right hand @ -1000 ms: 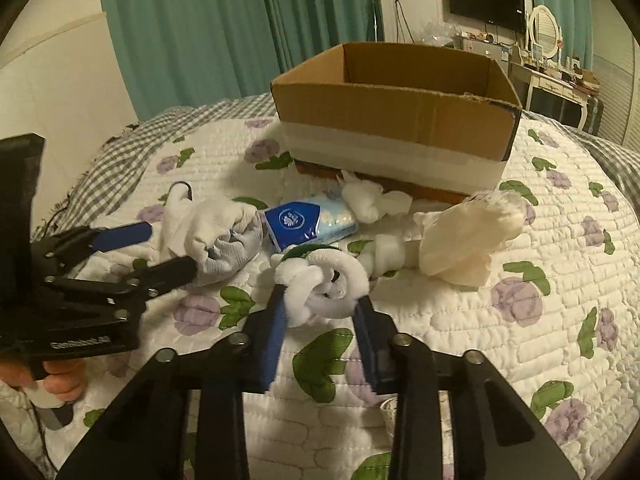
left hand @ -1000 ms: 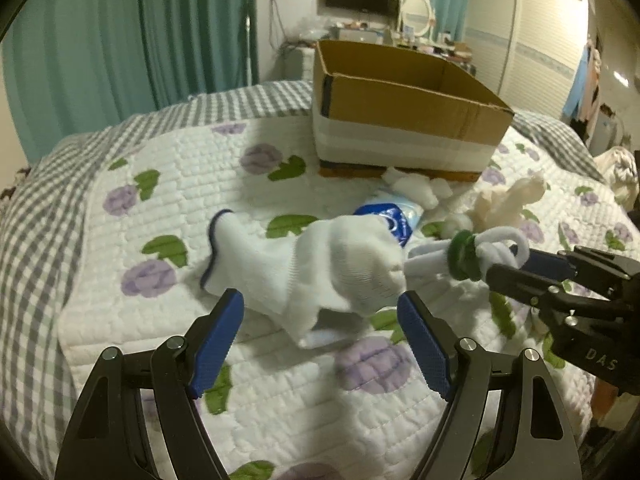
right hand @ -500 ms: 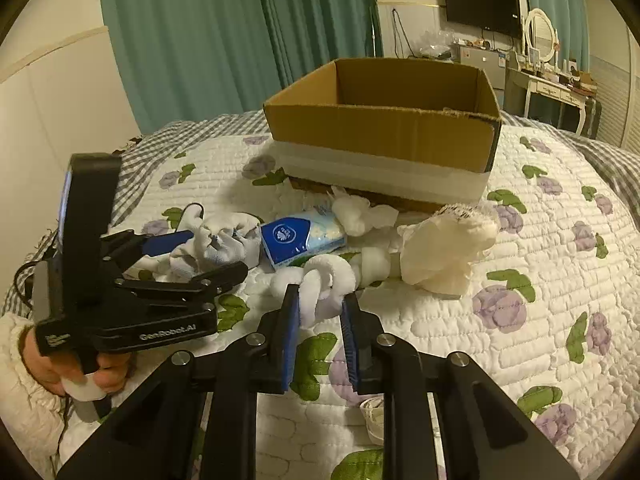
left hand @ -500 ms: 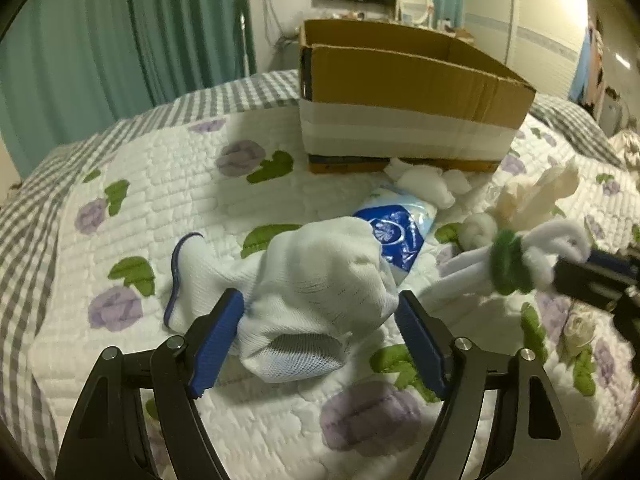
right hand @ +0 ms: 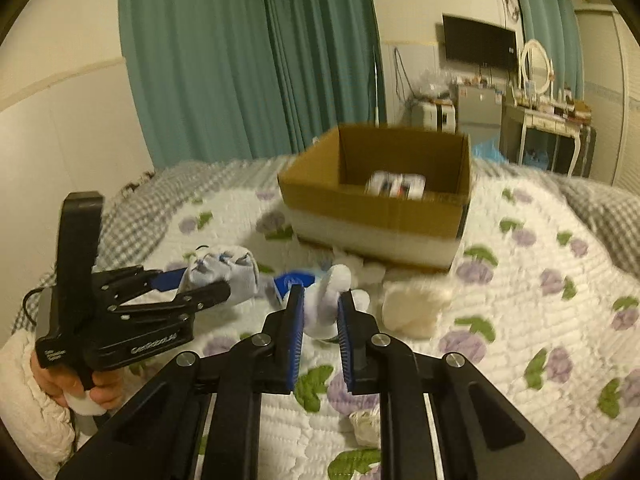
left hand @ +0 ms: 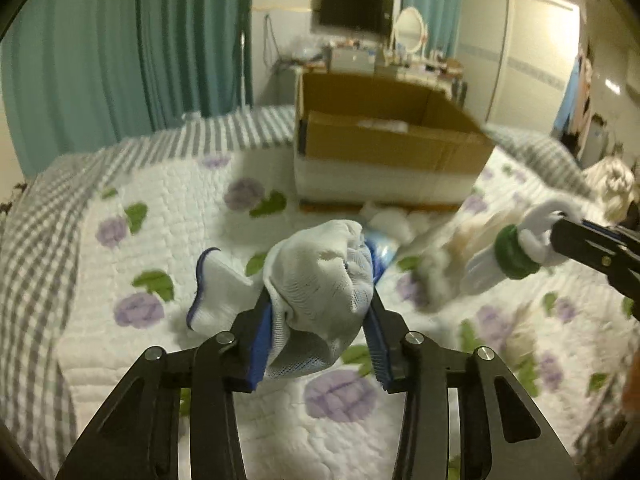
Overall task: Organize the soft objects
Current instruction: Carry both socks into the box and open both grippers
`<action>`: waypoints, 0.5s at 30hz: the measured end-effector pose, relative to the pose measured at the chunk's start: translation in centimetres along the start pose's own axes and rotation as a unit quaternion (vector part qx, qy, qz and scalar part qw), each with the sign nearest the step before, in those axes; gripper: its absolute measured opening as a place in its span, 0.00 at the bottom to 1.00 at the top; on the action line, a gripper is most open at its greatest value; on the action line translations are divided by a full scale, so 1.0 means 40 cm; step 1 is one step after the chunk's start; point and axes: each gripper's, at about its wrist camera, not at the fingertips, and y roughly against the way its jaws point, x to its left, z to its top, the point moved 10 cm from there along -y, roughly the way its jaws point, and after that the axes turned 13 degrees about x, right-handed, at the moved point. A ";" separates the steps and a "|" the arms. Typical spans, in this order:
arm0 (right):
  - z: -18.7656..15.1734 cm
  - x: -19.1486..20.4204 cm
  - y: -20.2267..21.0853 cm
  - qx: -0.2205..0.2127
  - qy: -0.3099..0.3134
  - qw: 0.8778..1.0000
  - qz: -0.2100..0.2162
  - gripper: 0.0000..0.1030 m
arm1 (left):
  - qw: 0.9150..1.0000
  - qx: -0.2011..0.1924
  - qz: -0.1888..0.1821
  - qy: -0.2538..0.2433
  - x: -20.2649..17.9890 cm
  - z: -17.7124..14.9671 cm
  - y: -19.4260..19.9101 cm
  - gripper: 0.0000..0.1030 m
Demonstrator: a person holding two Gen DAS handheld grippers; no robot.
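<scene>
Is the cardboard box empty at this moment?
No: the right wrist view shows a small white packet with dark markings lying on the floor of the cardboard box.

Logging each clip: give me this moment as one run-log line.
left gripper: shut on sock | right gripper: shut on white toy | both lifted off quilt | box: open, ahead | tissue pack, cream plush: on quilt

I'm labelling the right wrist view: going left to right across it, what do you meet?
Person's hand → left gripper clamping a white sock → right gripper clamping a white plush toy → cream cloth.
</scene>
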 end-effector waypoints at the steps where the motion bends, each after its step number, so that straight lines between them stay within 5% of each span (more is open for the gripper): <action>1: 0.015 -0.002 0.017 -0.008 0.001 1.000 0.001 0.15 | 1.000 -0.011 -0.003 -0.003 -0.010 0.014 0.027 0.39; 9: 0.224 -0.053 0.132 -0.084 0.025 0.996 -0.012 0.15 | 0.996 -0.080 -0.013 -0.034 -0.094 0.183 0.177 0.39; 15: 0.402 -0.135 0.077 -0.088 0.030 0.996 -0.019 0.15 | 0.994 -0.100 -0.008 -0.040 -0.122 0.358 0.152 0.39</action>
